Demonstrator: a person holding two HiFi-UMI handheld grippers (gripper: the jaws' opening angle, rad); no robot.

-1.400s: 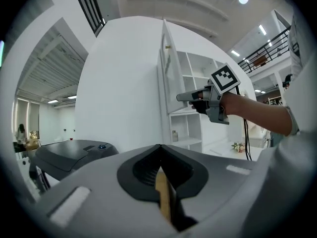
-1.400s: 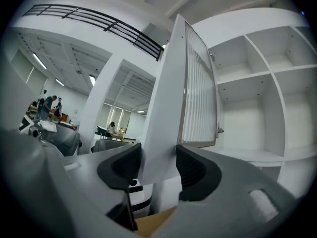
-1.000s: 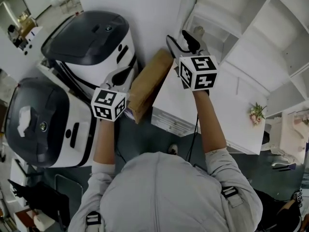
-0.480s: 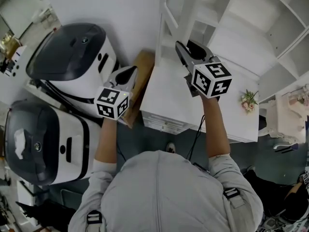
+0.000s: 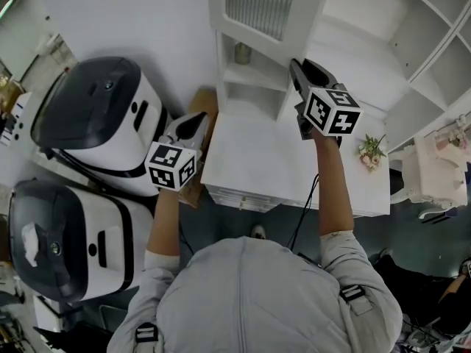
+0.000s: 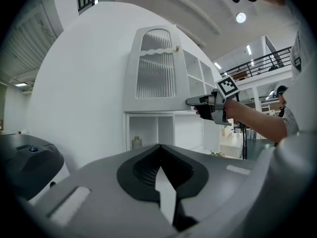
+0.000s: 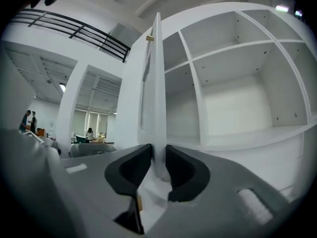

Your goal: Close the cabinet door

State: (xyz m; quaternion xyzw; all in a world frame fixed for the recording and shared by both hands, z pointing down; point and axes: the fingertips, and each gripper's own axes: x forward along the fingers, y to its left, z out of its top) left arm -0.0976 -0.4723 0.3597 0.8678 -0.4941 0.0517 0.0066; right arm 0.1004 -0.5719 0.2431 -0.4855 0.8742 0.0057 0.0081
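My right gripper (image 7: 158,157) pinches the free edge of the white cabinet door (image 7: 157,83), its jaws having just been closing on it. The door stands swung out, edge-on to that gripper, long axis upright, knob side facing left. My left gripper (image 6: 159,150), jaws pressed together on nothing, hangs near the white countertop (image 5: 257,153). Open white shelving (image 5: 383,65) lines a white-walled hall with a dark floor (image 5: 243,212). Square black-and-white markers show on both grippers' cubes.

Bright, even light from ceiling lamps (image 6: 240,17); gripper views bulge, corners dark.
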